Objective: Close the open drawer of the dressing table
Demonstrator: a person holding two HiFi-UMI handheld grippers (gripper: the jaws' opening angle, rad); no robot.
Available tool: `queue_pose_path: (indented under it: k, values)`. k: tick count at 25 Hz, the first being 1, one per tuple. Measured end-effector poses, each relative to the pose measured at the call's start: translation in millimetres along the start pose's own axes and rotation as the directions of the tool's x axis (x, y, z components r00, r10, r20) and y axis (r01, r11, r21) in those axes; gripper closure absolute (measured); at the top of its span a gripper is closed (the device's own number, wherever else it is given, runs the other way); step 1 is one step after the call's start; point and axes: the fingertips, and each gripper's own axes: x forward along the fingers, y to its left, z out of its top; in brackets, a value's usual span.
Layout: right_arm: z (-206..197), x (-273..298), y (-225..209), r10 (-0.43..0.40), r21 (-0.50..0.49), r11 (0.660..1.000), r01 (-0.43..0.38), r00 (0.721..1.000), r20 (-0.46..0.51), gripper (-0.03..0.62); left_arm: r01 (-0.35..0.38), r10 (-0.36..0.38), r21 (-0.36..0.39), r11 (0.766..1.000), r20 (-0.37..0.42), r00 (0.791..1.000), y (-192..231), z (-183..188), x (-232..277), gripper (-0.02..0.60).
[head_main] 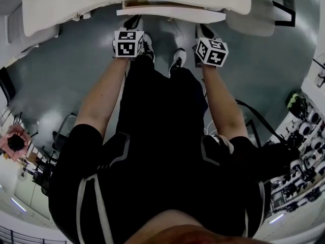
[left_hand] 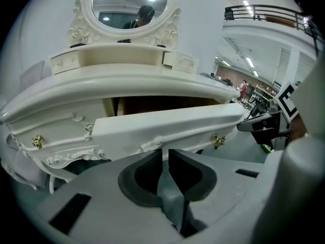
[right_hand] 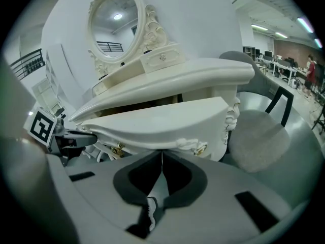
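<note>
Left gripper (left_hand: pixel 165 155): jaws pressed together on nothing, tips at the drawer front's lower edge
Right gripper (right_hand: pixel 162 157): closed and empty too, tips at that same edge
Drawer: white wooden drawer with a carved front (left_hand: pixel 162 126), straight ahead of both tips, pulled out from under the tabletop
Table: white ornate dressing table with an oval mirror (left_hand: pixel 127 83), above and behind
Chair: grey padded chair (right_hand: pixel 259 136), off to the right
Risk: the tips ride low and may slip under the front; unequal pushing could skew and jam the drawer
</note>
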Motion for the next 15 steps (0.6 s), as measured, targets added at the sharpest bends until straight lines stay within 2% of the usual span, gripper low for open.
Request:
queue_pose_path:
  k: [15]
  values:
    - [30.3, 19.1, -7.6, -0.032, -0.032, 0.999, 0.033, 0.999, 0.038, 0.584, -0.021, 0.022, -0.022, 1.0, 0.043, 0.999, 7.6, 30.1, 13.6, 0.54]
